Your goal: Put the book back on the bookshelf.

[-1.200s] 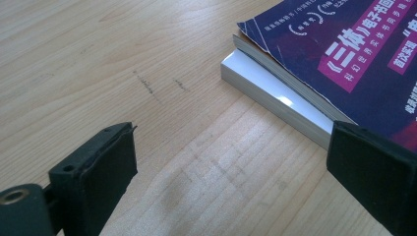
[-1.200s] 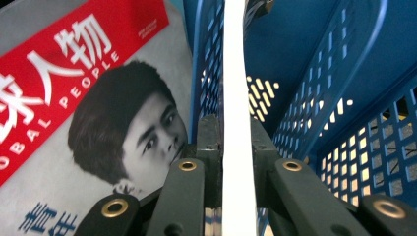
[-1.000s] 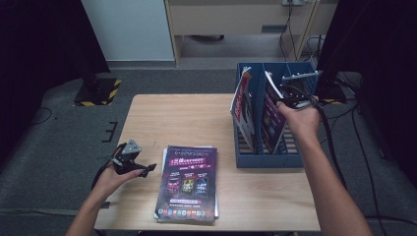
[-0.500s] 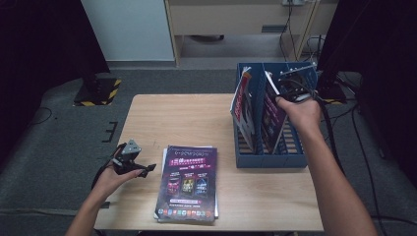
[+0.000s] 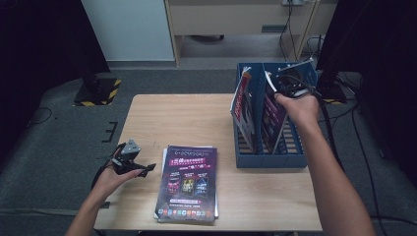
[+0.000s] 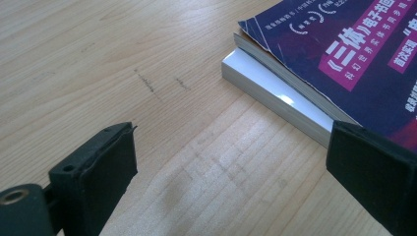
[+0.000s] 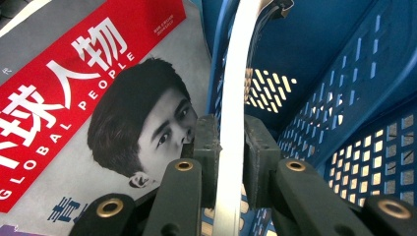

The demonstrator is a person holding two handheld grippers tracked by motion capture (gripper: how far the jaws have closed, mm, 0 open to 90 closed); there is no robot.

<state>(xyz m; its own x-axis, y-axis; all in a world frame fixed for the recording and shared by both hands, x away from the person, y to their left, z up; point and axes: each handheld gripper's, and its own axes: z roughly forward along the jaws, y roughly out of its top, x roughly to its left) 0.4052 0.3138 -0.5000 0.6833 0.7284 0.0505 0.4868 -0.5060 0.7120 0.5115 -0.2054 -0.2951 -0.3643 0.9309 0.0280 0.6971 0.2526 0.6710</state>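
My right gripper [image 5: 290, 83] reaches into the blue file rack [image 5: 268, 160] at the table's right. It is shut on the white edge of an upright magazine [image 7: 236, 73], and its jaws have just been closing a little on that edge. Beside it in the rack [image 7: 344, 73] leans a magazine with a red banner and a portrait cover [image 7: 74, 98]. My left gripper [image 5: 142, 169] rests low at the front left, jaws open over bare wood [image 6: 98, 59]. Just to its right lies a flat stack of magazines [image 5: 189, 182] with a dark purple cover [image 6: 344, 59].
The wooden table [image 5: 177, 118] stands on grey carpet. Dark stands and cables sit right of the rack [image 5: 339, 88]. A pale cabinet [image 5: 236, 19] stands beyond the table.
My right hand has shifted slightly toward the rack's far end with the magazine edge in its jaws. The left hand and the stack are unmoved.
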